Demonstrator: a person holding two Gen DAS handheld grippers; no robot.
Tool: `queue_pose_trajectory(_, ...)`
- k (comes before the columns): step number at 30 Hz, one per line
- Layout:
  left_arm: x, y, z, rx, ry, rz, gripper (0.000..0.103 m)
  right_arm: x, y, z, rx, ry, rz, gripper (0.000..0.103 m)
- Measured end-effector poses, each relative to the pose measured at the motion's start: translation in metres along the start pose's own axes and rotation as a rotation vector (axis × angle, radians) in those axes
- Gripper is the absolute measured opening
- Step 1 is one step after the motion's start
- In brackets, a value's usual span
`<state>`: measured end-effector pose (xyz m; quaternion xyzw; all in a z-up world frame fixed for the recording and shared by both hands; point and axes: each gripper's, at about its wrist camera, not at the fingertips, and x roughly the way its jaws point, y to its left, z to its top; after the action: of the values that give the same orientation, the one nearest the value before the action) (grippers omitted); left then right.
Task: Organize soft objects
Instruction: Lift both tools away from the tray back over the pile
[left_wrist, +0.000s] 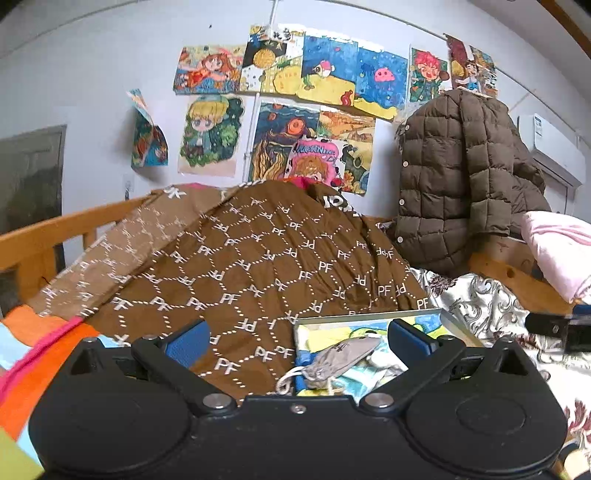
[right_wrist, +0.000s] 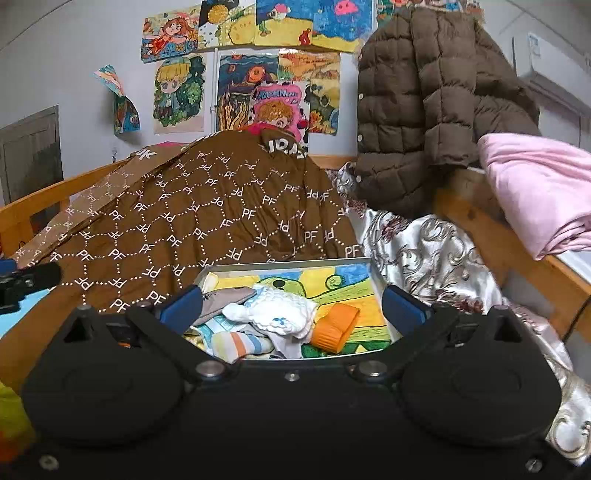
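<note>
Socks (right_wrist: 255, 328) piled in tray (right_wrist: 295, 263) on bed, toward its near left corner: white one on top, striped one beside, grey piece (left_wrist: 341, 356) behind, orange cuff (right_wrist: 338, 325) apart to the right. Gathered there, it seems, so loose soft things stay in one place rather than strewn over bedding. Tray set flat between brown quilt (left_wrist: 258, 258) and silver flowered sheet (right_wrist: 436, 258), probably because that patch is level enough to hold it.

Left claw (left_wrist: 295, 336) spread as wide as it goes, nothing between blue pads, hanging above tray's near edge and quilt. Right claw (right_wrist: 291, 306) likewise wide apart and empty, pointed over sock pile. Both held back and slightly downward, likely to keep tray in sight.

Puffy coat (left_wrist: 461, 177) hung on bedpost, pink blanket (right_wrist: 543, 192) draped over rail, out of the way. Drawings (left_wrist: 314, 70) taped on wall behind.
</note>
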<state>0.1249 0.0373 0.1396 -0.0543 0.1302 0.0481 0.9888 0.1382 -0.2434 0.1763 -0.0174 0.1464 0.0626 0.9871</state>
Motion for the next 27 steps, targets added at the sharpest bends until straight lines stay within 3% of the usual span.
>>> queue_pose_trajectory(9,-0.040,0.011,-0.011,0.047,-0.017,-0.007,0.102,-0.070,0.005,-0.009,0.017,-0.022,-0.035,0.103)
queue_pose_trajectory(27,-0.075,0.021,-0.052,0.109,0.049,-0.022,0.102,-0.144,0.026,-0.065,-0.020,0.008,-0.082,0.103)
